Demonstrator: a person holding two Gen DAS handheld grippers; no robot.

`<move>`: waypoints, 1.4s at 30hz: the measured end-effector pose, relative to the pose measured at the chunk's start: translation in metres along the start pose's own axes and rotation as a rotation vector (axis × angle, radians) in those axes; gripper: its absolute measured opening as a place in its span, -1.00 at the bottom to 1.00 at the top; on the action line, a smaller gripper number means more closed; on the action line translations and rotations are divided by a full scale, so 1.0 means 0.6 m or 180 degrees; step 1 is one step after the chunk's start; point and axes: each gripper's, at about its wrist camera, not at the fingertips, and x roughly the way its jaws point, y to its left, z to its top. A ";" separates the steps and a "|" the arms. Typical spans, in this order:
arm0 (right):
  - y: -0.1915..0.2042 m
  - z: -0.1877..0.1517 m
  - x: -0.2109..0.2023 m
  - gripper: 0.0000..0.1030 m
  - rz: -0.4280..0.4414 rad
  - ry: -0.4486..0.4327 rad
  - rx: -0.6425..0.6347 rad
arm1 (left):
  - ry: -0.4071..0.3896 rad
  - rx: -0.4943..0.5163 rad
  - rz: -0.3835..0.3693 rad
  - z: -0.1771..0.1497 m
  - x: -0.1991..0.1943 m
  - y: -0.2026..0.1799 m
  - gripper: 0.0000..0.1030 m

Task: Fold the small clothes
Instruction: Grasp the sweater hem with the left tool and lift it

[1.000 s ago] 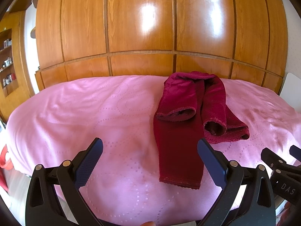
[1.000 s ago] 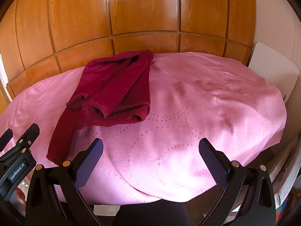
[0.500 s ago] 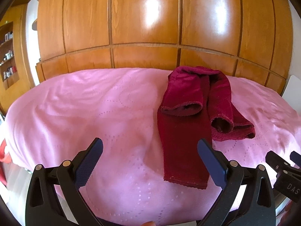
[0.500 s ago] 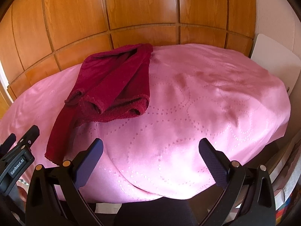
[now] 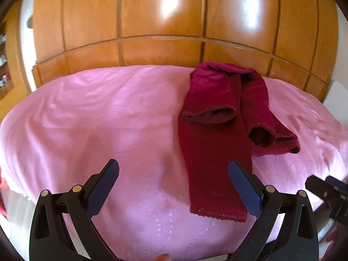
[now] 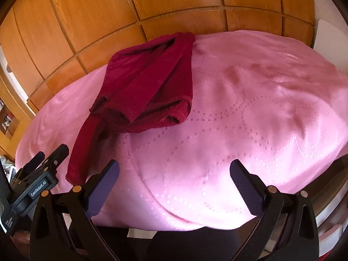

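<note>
— What surrounds the work area?

— A pink cloth (image 5: 87, 130) with a dotted pattern covers the whole surface. Behind it stands a wall of glossy wooden panels (image 5: 163, 21), with window light glaring off them. In the left wrist view a shelf (image 5: 3, 65) with small items shows at the far left edge, too blurred to name. In the right wrist view a white panel (image 6: 330, 37) stands at the far right corner of the surface.

— Does anything block the garment?

— Nothing lies on it or in front of it; the cloth around it is bare.

— How are the grippers posed?

— The left gripper (image 5: 173, 178) hangs over the near edge of the surface with its fingers spread wide and nothing between them. Its right finger stands in front of the near end of the long trouser leg. The right gripper (image 6: 174, 179) is also spread wide and empty, over open pink cloth to the right of the garment. Each gripper shows at the edge of the other's view.

— And the garment?

— The dark red trousers (image 5: 215, 134) lie towards the back of the surface, waist end at the far edge. One leg runs flat and straight towards the near edge, ending in a scalloped hem. The other parts are bunched and folded over on top, showing open cuffs with a fuzzy inner side.
</note>
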 end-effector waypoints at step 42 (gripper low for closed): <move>-0.081 0.434 0.082 -1.00 -0.0590 -0.0732 -0.0318 | 0.0243 -0.0172 -0.1250 0.097 0.045 0.146 -0.84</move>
